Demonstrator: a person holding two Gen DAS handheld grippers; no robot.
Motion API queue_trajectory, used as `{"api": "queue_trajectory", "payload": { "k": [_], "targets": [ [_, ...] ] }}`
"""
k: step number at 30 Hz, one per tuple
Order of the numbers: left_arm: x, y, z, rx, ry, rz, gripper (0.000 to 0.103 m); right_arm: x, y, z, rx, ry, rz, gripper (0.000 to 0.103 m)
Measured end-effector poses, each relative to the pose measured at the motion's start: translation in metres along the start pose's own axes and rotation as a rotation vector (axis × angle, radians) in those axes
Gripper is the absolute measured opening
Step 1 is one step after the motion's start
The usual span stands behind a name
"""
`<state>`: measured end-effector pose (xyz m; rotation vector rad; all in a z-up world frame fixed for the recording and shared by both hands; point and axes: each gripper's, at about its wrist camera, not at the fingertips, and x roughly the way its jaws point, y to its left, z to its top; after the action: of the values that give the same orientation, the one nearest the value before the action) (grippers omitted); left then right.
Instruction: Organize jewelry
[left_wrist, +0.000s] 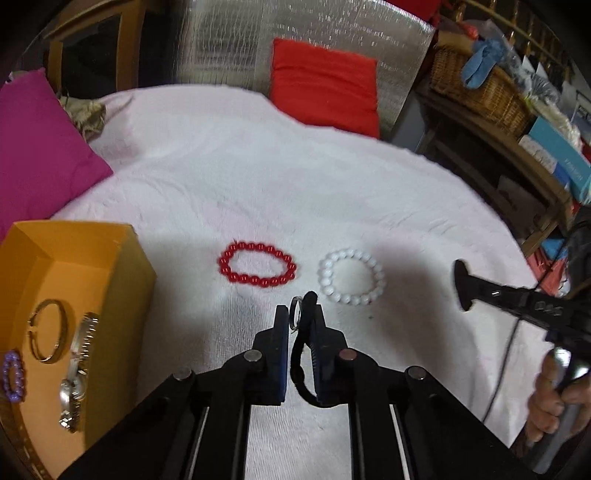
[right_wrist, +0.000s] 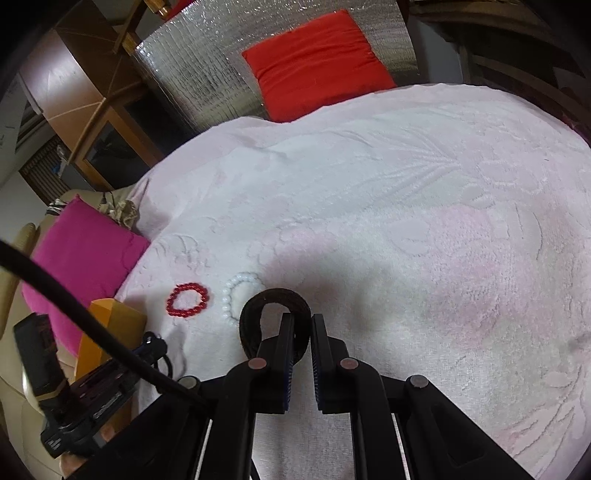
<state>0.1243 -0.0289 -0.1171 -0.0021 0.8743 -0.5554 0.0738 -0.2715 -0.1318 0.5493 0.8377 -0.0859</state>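
Note:
My left gripper (left_wrist: 297, 314) is shut on a small silver ring (left_wrist: 294, 312), pinched upright at the fingertips just above the white blanket (left_wrist: 221, 184). A black strap loops beside its right finger. Ahead lie a red bead bracelet (left_wrist: 257, 265) and a white bead bracelet (left_wrist: 351, 276), both flat on the blanket. At the left an orange box (left_wrist: 129, 277) holds a gold bangle (left_wrist: 48, 330), a silver watch (left_wrist: 75, 369) and a purple bead bracelet (left_wrist: 13, 376). My right gripper (right_wrist: 303, 322) is shut and holds no jewelry; a dark strap circles its left finger. It hovers right of the white bracelet (right_wrist: 240, 295).
A magenta pillow (left_wrist: 40, 147) lies behind the box and a red pillow (left_wrist: 325, 85) at the far edge against a silver foil panel (left_wrist: 229, 40). A wooden shelf with a wicker basket (left_wrist: 480, 88) stands at the right. A hand (left_wrist: 550, 398) grips the right tool.

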Motion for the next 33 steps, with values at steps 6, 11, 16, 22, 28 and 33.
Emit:
{"api": "queue_trajectory", "payload": {
  "k": [6,11,16,22,28,33],
  "targets": [
    [-0.042,0.002,-0.003,-0.021,-0.085,0.003,0.011,-0.002,0.017,-0.004,-0.028,-0.019,0.038,0.010],
    [-0.072,0.012,-0.007,-0.042,-0.131,0.048,0.011,-0.006,0.036,-0.010,-0.060,-0.047,0.086,0.010],
    [-0.107,0.033,-0.016,-0.080,-0.174,0.115,0.011,-0.011,0.064,-0.022,-0.104,-0.083,0.161,0.010],
    [-0.148,0.082,-0.036,-0.193,-0.209,0.237,0.011,-0.018,0.115,-0.042,-0.167,-0.102,0.299,0.010],
    [-0.172,0.125,-0.066,-0.296,-0.221,0.334,0.011,-0.024,0.176,-0.073,-0.271,-0.094,0.432,0.010],
    [-0.180,0.139,-0.083,-0.314,-0.216,0.368,0.011,-0.017,0.221,-0.106,-0.346,-0.041,0.509,0.010]
  ]
}}
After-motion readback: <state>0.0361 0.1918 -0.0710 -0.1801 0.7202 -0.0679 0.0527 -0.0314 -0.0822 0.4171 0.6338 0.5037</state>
